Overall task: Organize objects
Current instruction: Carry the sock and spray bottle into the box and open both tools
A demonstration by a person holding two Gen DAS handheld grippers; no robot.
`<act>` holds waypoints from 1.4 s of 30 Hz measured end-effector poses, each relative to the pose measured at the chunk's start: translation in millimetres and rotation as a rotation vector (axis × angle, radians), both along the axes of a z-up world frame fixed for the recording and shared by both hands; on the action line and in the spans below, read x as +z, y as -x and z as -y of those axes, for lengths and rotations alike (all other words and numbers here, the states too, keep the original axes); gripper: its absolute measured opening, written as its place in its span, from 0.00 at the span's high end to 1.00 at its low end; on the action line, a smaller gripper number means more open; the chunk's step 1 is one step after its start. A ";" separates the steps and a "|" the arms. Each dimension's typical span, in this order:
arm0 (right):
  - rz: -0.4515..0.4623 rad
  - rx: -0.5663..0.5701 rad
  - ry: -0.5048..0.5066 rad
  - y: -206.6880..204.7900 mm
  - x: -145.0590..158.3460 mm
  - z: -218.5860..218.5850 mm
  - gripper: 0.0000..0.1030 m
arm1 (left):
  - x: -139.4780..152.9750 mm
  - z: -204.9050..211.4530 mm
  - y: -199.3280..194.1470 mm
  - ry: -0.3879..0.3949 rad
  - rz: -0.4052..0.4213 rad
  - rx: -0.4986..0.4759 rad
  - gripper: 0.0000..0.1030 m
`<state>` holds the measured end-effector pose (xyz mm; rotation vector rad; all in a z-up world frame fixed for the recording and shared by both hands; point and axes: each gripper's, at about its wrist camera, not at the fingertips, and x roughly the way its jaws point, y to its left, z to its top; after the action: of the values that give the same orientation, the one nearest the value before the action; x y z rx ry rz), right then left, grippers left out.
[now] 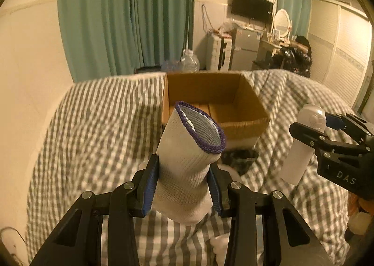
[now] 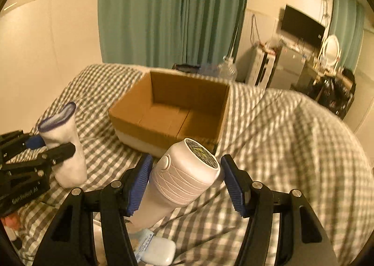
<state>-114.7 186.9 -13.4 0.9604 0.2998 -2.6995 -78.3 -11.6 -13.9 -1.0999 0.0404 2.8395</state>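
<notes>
From the left wrist view, the left gripper (image 1: 183, 186) is clamped on a white knitted sleeve (image 1: 187, 165) with a purple rim; both blue pads press its sides, and its lower end hangs below the fingers, hiding part of the checked bedcover (image 1: 93, 130) underneath. A small white thing by the lower right finger is half hidden and I cannot tell what it is. Beyond the sleeve sits an open cardboard box (image 1: 243, 123), its near left corner covered by the sleeve's rim, its floor bare where it shows. A dark patch on the cover just in front of the box is too blurred to name. At the right edge the right gripper (image 1: 327, 125) comes in holding a white bottle (image 1: 303, 144) upright; the gripper's body is cut off by the frame. The bedcover left of the box lies open and flat. In the right wrist view, the right gripper (image 2: 184, 181) holds the white bottle (image 2: 182, 177) tilted, cap end toward the box; the left pad presses it, while contact at the right pad is hard to make out. The box (image 2: 131, 111) stands just ahead, open-topped, with bare cover to its right. A small white case (image 2: 159, 252) and a pale packet (image 2: 143, 240) lie under the bottle, partly hidden. At the left edge the left gripper (image 2: 46, 149) holds the sleeve (image 2: 65, 149), clear of the box.
</notes>
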 end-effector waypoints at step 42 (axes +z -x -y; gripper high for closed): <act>0.088 0.129 -0.020 229.3 -54.6 37.9 0.41 | -66.6 -37.7 230.3 0.070 0.086 -0.091 0.61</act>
<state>-344.0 149.0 -68.0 1.0257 0.3585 -2.5350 -308.6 26.1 -80.5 -1.2006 0.1799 2.7270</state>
